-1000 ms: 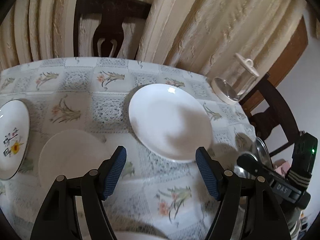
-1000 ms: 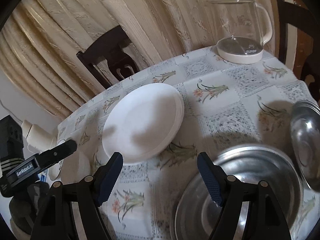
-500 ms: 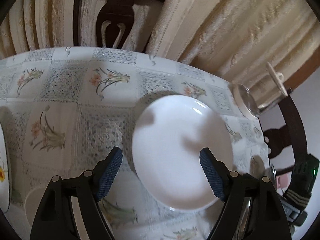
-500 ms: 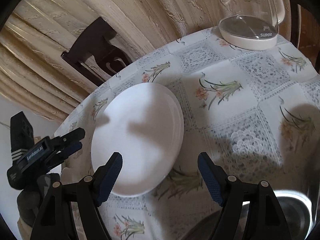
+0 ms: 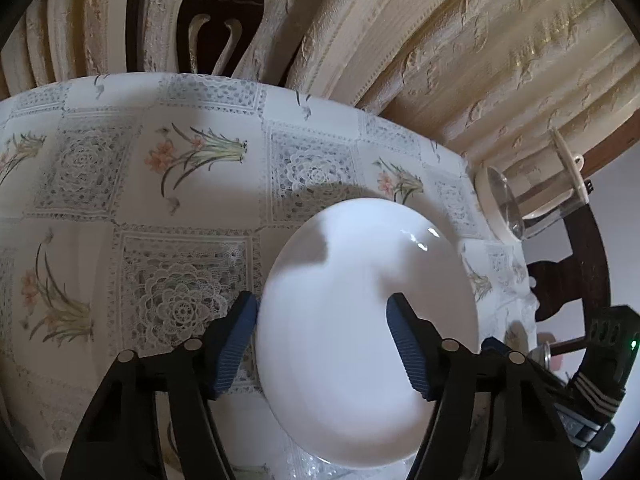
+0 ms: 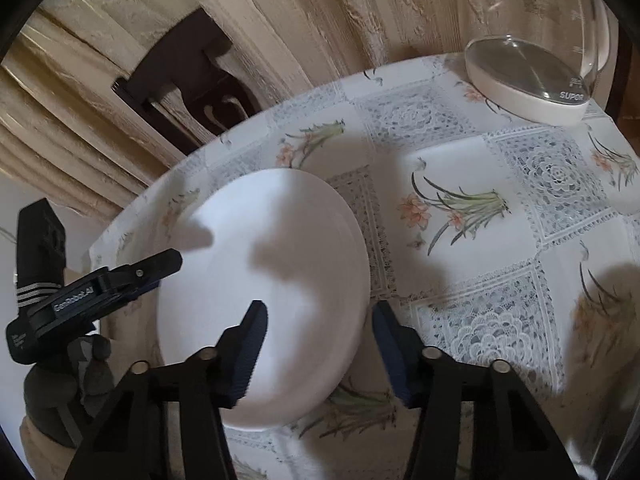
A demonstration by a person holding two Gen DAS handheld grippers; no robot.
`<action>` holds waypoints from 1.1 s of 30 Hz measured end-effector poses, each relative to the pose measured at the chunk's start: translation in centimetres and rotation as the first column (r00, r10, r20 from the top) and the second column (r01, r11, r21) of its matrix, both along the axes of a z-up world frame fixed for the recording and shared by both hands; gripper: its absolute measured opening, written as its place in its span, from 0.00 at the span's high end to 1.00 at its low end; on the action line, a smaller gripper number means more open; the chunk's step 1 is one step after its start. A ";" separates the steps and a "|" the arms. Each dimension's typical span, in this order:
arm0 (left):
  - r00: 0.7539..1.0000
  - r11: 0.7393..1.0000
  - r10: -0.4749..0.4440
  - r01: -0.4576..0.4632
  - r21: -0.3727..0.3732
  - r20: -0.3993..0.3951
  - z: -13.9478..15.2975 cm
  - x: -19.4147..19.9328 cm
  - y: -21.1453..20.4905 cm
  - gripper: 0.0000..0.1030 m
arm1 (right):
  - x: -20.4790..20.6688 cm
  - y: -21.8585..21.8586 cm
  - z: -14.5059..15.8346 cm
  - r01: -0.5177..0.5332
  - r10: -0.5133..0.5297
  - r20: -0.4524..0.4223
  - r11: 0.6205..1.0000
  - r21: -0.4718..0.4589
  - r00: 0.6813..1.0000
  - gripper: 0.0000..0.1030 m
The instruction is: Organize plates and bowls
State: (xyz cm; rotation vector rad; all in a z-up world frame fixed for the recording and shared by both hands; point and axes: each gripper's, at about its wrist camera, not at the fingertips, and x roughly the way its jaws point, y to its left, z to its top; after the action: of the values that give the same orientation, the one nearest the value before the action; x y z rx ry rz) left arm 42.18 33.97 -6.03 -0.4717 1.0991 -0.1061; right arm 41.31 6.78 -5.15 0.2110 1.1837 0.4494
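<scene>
A: Blue-padded left tongs (image 5: 322, 338) are seen spread wide, straddling the white plate (image 5: 360, 280)'s left rim; nothing is gripped.

B: Right tongs (image 6: 320, 344) likewise gape across its right rim; the plate is laid on the floral-clothed worktop (image 6: 500, 220).

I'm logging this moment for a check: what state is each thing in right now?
white plate: lying flat on the tablecloth, right way up, empty.
left gripper: open, straddling the plate's left rim.
right gripper: open, straddling the plate's right rim.
glass kettle: upright on its base at the table's edge; looks empty.
tablecloth: spread flat over the table.
</scene>
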 end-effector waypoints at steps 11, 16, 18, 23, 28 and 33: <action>0.999 0.999 -0.024 0.023 -0.037 -0.038 -1.8 0.6 -0.1 0.41 | 0.8 0.9 -2.0 -0.039 0.038 -0.076 0.999 -0.019 0.996 0.57; 0.999 0.999 -0.027 0.026 -0.027 -0.040 -1.9 0.7 -0.4 0.41 | 0.9 1.0 -1.9 -0.056 0.055 -0.070 0.998 -0.017 0.996 0.57; 0.999 0.999 -0.028 0.027 -0.021 -0.039 -1.8 0.7 -0.5 0.41 | 0.7 1.1 -1.8 -0.064 0.063 -0.043 0.997 -0.031 0.997 0.58; 0.999 0.999 -0.042 0.042 -0.002 -0.013 -1.3 0.1 -1.2 0.41 | 0.2 0.8 -0.9 -0.069 0.069 0.009 0.997 -0.030 0.998 0.58; 0.999 0.999 -0.040 0.040 -0.005 0.027 -0.2 -0.5 -0.9 0.41 | -1.0 1.2 0.5 -0.099 0.105 0.092 0.993 -0.066 0.990 0.58; 0.998 0.999 -0.049 0.049 0.000 0.049 0.5 -1.4 -0.8 0.41 | -1.8 1.2 0.9 -0.115 0.125 0.139 0.990 -0.080 0.982 0.60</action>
State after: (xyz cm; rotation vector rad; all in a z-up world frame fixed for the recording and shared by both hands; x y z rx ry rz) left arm 40.79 33.14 -5.50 -0.4411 1.0624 -0.1603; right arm 39.55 7.95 -4.21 0.0444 1.0721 0.5185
